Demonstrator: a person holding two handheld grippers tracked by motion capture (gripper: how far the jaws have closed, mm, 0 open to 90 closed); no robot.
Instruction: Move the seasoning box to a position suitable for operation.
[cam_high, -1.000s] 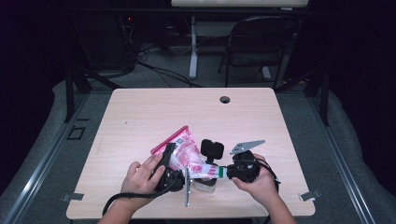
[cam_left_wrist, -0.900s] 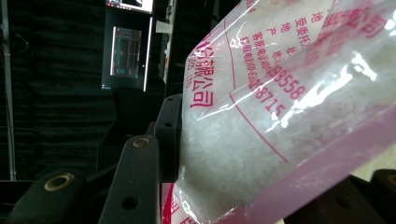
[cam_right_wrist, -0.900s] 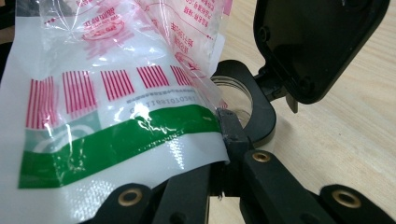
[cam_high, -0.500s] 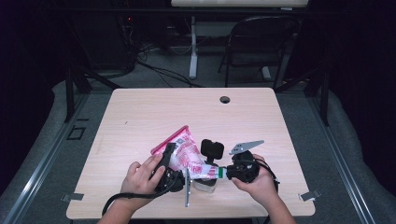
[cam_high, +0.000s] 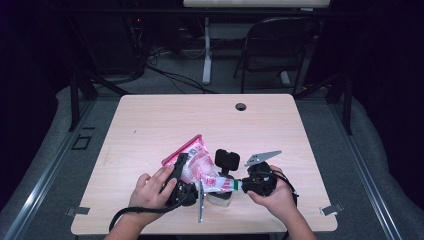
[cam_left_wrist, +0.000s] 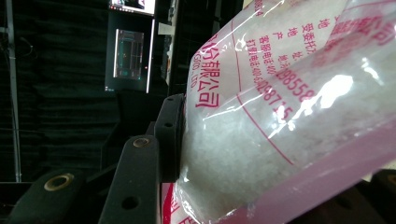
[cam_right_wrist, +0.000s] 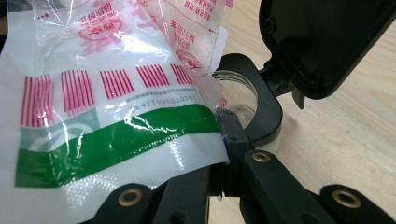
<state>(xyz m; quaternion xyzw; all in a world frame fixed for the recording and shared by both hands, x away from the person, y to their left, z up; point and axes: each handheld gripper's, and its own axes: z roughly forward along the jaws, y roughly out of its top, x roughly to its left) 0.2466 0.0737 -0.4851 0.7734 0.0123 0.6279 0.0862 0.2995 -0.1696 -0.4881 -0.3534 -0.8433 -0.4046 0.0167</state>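
1. Your right gripper (cam_high: 239, 185), at 5 o'clock on the table (cam_high: 150, 120), is clenched on the green-striped bottom edge of the bag (cam_high: 200, 167); the right gripper view shows the film (cam_right_wrist: 116, 135) pinched flat between its jaws. Keep that pinch firm so the seam does not slip.

2. Your left gripper (cam_high: 179, 172), at 6 o'clock, grasps the bag's full middle. The left gripper view shows 1 pad (cam_left_wrist: 169, 137) pressed into the white granules (cam_left_wrist: 224, 154). Hold the squeeze moderate; judged from the bulge, harder pressure could burst the film.

3. The bag lies tilted between both grippers, its pink top pointing toward 10 o'clock.

4. Just behind the bag stands a jar (cam_right_wrist: 236, 95) with its black hinged lid (cam_high: 227, 159) raised. If pouring is the aim, bring the opening squarely over the jar mouth before tilting, and tilt slowly.

5. The far half of the table carries only a cable hole (cam_high: 241, 106) at 12 o'clock.
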